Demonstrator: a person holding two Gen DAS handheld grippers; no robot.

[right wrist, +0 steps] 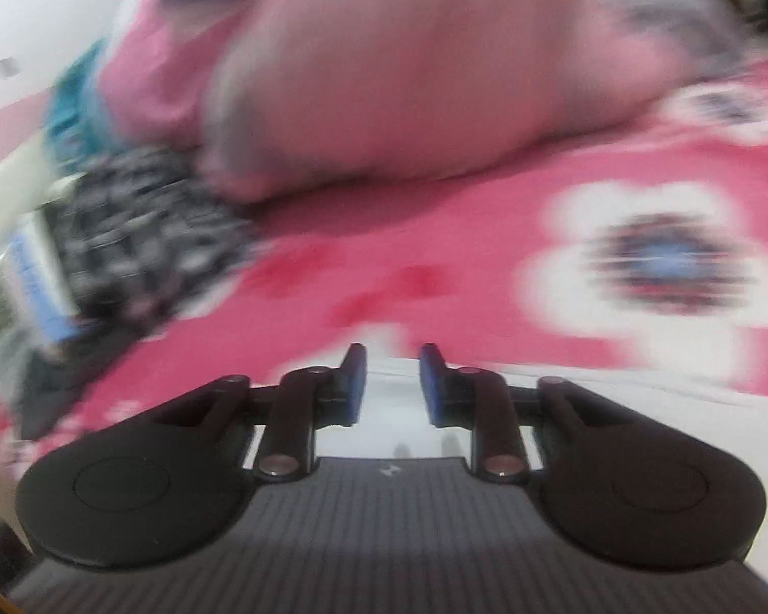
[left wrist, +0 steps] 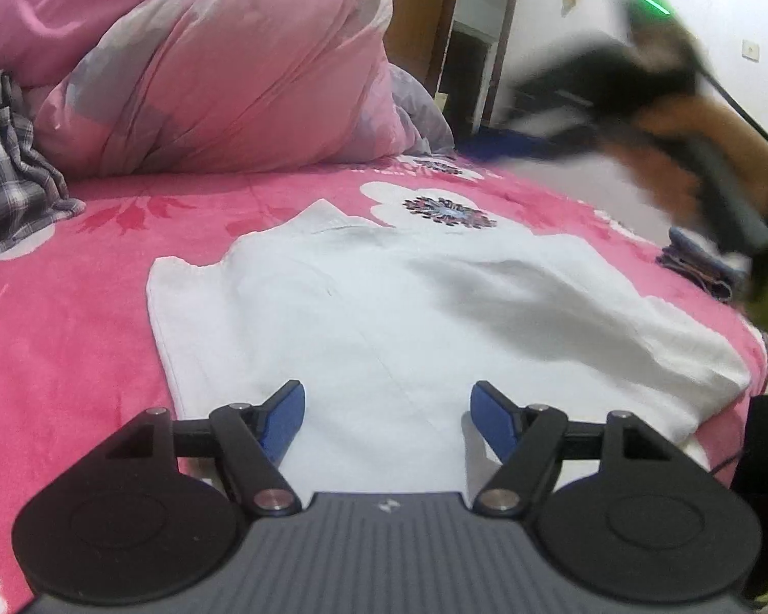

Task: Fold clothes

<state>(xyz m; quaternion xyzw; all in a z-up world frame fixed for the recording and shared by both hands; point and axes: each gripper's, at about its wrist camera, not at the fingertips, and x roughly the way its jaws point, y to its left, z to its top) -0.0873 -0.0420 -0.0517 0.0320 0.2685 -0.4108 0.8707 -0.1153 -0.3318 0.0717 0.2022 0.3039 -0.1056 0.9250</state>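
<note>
1. Your left gripper [left wrist: 386, 409] has its blue pads spread wide, with nothing between them. It hovers low over the near edge of the white garment [left wrist: 409, 307].
2. The garment lies flat on the pink floral blanket [left wrist: 77, 307] and stretches forward and to both sides of the left fingers.
3. Your right gripper [right wrist: 392, 384] shows a narrow gap between its pads. White cloth sits directly under and between the fingers, but the view is blurred and contact cannot be confirmed.
4. Ahead of both grippers sits a pink duvet [left wrist: 240, 61]. A plaid garment [left wrist: 10, 169] lies left of it.
</note>
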